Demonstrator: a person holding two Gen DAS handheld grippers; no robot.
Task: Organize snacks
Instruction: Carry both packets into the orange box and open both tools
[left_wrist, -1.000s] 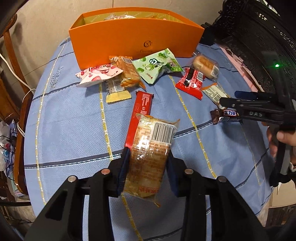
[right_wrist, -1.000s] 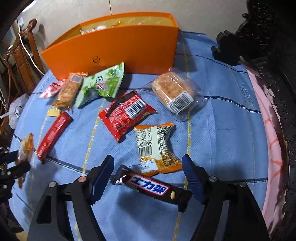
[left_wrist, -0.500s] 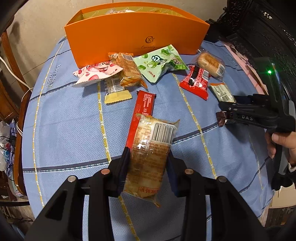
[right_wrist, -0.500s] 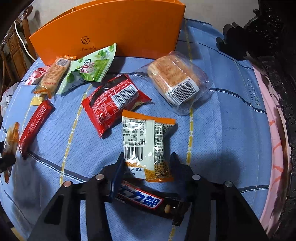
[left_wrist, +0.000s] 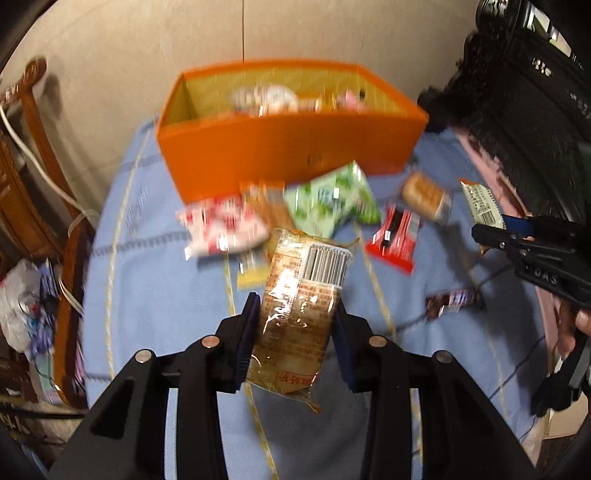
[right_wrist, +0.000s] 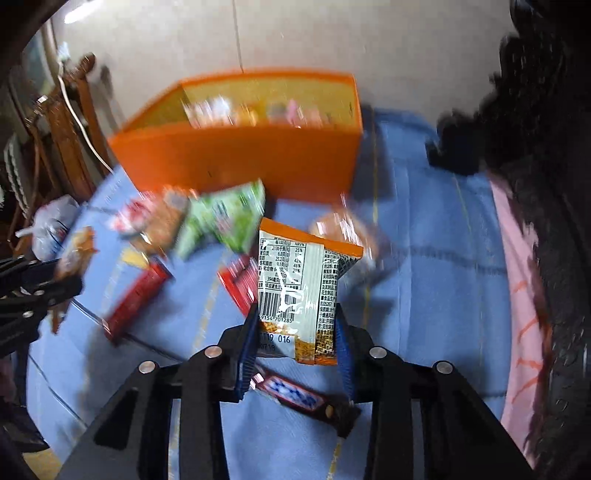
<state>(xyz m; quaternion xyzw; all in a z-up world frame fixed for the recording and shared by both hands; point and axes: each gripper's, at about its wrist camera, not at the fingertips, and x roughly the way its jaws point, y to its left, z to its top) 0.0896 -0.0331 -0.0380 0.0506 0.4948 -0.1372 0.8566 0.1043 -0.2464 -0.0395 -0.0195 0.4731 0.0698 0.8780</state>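
My left gripper (left_wrist: 295, 328) is shut on a clear-wrapped brown biscuit pack (left_wrist: 303, 295) and holds it above the blue tablecloth (left_wrist: 155, 302). My right gripper (right_wrist: 295, 332) is shut on a white and orange snack packet (right_wrist: 299, 284), lifted off the cloth; it also shows in the left wrist view (left_wrist: 482, 205). The orange box (left_wrist: 288, 147) stands at the back with several snacks inside. It also shows in the right wrist view (right_wrist: 236, 155). Both views are blurred by motion.
Loose snacks lie before the box: a pink and white pack (left_wrist: 221, 225), a green bag (left_wrist: 332, 203), a red packet (left_wrist: 395, 236), a bun (left_wrist: 424, 195), a red bar (right_wrist: 136, 299) and a dark chocolate bar (right_wrist: 299, 398). A wooden chair (left_wrist: 33, 206) stands left, dark carved furniture (left_wrist: 517, 92) right.
My right gripper closed on the white and orange packet and lifted it off the cloth. Both grippers rose and tilted toward the orange box; the chocolate bar stayed on the cloth.
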